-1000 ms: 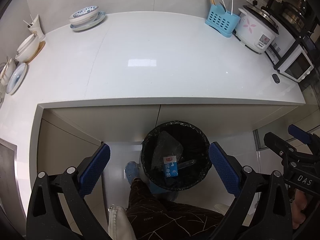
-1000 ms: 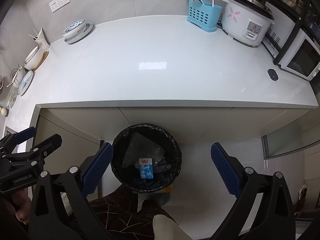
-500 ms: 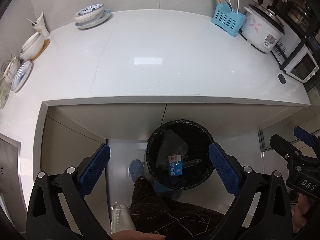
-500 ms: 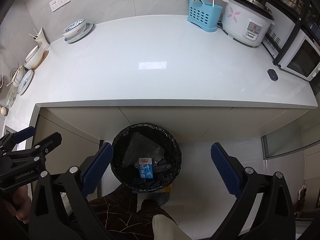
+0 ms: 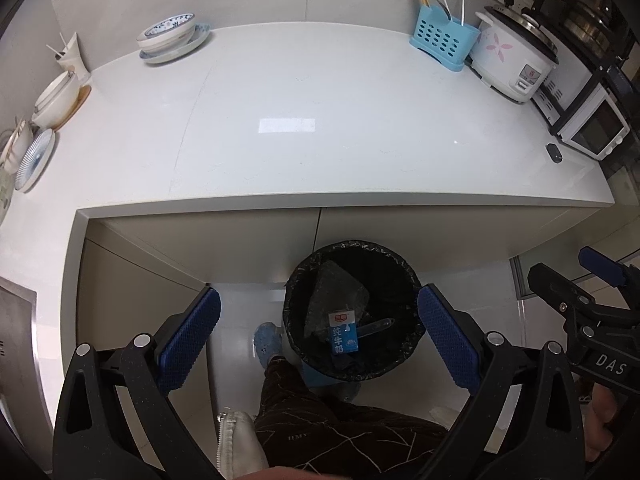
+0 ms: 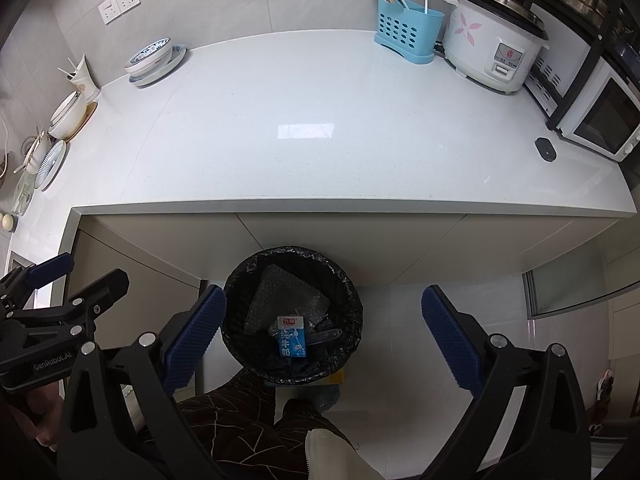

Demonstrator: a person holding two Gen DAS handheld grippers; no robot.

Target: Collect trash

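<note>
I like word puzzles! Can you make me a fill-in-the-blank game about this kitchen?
1. The milk carton lies inside the ____.
2. The bin has a ____ bag in it.
3. Both the left gripper and the right gripper are ____.
4. The chopsticks stand in a ____ basket.

Missing words: bin; black; open; blue

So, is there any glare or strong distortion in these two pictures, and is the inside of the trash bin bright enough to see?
Left wrist view: a rectangular glare patch on the countertop, whose front edge bows from the fisheye; corners darken. Right wrist view: the same kind of glare and bowing. In both, the trash bin is dim, yet the milk carton reads clearly. Both are sharp, with no motion blur.
</note>
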